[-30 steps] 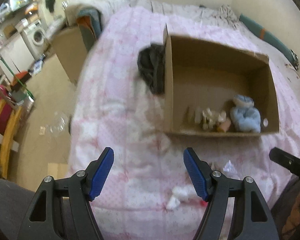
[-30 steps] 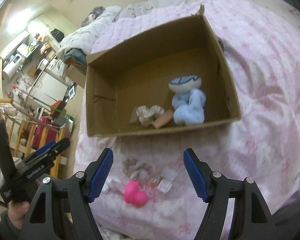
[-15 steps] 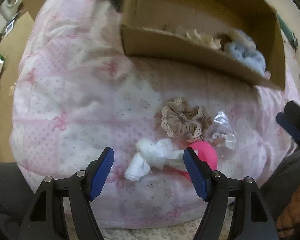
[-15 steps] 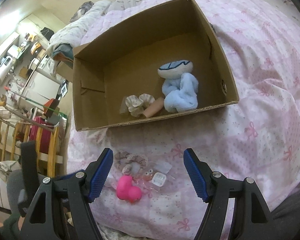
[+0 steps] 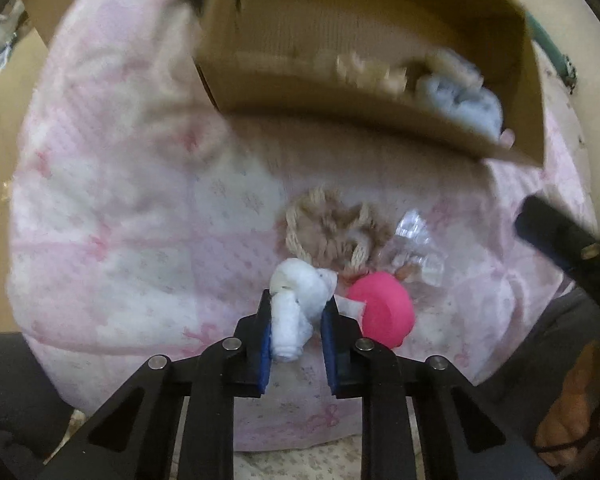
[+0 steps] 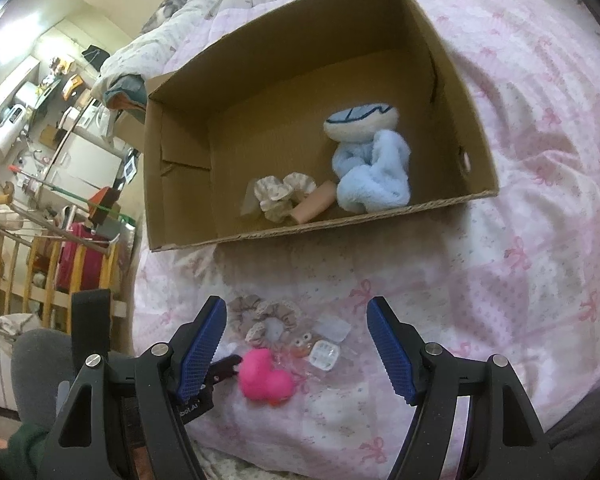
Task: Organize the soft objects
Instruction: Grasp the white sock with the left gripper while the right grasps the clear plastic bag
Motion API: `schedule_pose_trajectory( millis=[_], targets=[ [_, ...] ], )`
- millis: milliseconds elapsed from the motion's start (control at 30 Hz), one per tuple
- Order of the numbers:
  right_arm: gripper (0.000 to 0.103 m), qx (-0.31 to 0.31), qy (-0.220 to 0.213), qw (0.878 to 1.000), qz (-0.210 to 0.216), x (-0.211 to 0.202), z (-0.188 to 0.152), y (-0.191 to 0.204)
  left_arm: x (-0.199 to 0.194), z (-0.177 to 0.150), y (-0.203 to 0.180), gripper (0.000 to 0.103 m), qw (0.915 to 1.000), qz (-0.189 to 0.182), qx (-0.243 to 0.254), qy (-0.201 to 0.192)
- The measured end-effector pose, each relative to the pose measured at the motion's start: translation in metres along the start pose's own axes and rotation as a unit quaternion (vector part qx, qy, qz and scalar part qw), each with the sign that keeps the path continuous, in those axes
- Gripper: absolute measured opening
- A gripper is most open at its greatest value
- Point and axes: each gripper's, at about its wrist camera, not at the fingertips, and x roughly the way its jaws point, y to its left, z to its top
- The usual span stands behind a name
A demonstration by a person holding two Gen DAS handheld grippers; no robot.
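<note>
Closing just now on the small white rolled cloth bundle (image 5: 296, 304) at the near edge of the pink quilted bed (image 5: 112, 216), the left tongs (image 5: 296, 316) pinch its light, squashy middle; the right tongs (image 6: 296, 344) gape wide, empty.

A pink patterned quilt (image 6: 540, 216) covers the bed; a wooden rack (image 6: 40, 268) and white cabinet (image 6: 88, 160) stand beyond.

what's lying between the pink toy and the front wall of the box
In the right wrist view, a beige lace-trimmed scrunchie and small clear plastic packets lie just beyond the pink toy; past them, bare pink bedspread runs to the cardboard box.
</note>
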Motion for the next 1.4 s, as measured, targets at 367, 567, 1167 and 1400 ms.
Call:
schedule_pose_trajectory(
  millis=[367,567,1167,1400],
  targets=[
    [0.077,0.006,0.065,0.998,-0.023,0.028,-0.009,-0.003,-0.057,0.006,0.006,0.019,0.9908,0.066,-0.001,-0.119],
    [0.077,-0.01,0.117,0.992,-0.049,0.058,-0.015,0.001,-0.054,0.007,0.019,0.019,0.9915,0.064,-0.008,-0.113],
    [0.027,-0.052,0.127,0.988,-0.065,0.075,-0.018,0.012,-0.052,0.007,0.02,0.019,0.9909,0.071,-0.011,-0.114],
    [0.027,-0.033,0.085,0.995,-0.048,0.044,-0.016,0.01,-0.052,0.007,0.022,0.019,0.9894,0.081,-0.013,-0.119]
  ],
)
